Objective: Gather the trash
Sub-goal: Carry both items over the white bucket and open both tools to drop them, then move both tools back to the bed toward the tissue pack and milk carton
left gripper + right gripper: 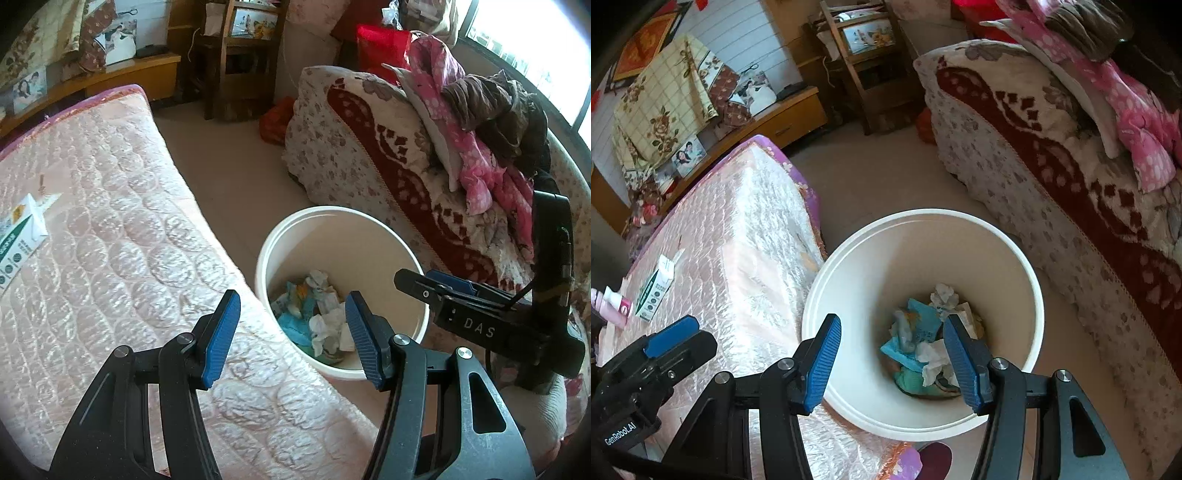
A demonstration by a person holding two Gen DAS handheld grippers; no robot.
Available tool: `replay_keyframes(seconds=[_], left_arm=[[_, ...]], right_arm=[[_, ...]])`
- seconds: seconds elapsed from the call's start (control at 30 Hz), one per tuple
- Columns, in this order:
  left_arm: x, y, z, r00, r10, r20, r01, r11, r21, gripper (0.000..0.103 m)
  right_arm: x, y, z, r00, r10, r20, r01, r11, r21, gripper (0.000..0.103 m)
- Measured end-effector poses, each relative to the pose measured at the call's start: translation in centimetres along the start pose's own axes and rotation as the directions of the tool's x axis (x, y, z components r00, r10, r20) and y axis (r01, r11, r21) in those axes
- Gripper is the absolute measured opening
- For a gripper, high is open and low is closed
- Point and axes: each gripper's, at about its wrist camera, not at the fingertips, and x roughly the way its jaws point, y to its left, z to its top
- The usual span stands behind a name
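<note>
- Both the left gripper and the right gripper hang over the white bin, jaws partly apart with nothing between them.
- Crumpled tissues and wrappers lie at the bin's bottom; this looks like the moment just after a drop.
- Next, I'd guess, comes the carton on the quilted bed, far left.
- A blanket-draped sofa stands right of the bin.
</note>
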Motion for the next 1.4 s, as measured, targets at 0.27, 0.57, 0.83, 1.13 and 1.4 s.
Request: replay_keyframes(seconds=[0.27, 0.57, 0.83, 1.13, 1.4], left_arm=[[-1.7, 2.1, -0.7, 0.998, 0.052, 0.022, -0.052, 0.998, -0.019, 0.058], [-4.2, 5.9, -2.0, 0.992, 0.119, 0.043, -0.116, 0.992, -0.056, 0.058], [-6.9, 11.4, -3.6, 0.977, 0.207, 0.046, -0.2, 0.971, -0.129, 0.058], [-10.1, 18.3, -4.8, 0.951, 0.306, 0.054, -0.289, 0.935, -0.207, 0.058], [-11.8, 25.6, -4.4, 0.91, 0.412, 0.051, -0.38, 0.876, -0.296, 0.058]], right_arm=[[-0.1, 2.4, -0.6, 1.0, 0.018, -0.005, -0.018, 0.999, -0.045, 0.055], [0.0, 6.5, -1.6, 0.998, 0.062, -0.023, -0.064, 0.992, -0.11, 0.056], [0.3, 11.5, -2.7, 0.993, 0.107, -0.053, -0.115, 0.975, -0.19, 0.056], [1.3, 17.1, -3.9, 0.984, 0.151, -0.093, -0.171, 0.95, -0.263, 0.056], [2.7, 21.1, -4.3, 0.975, 0.179, -0.13, -0.212, 0.925, -0.317, 0.057]])
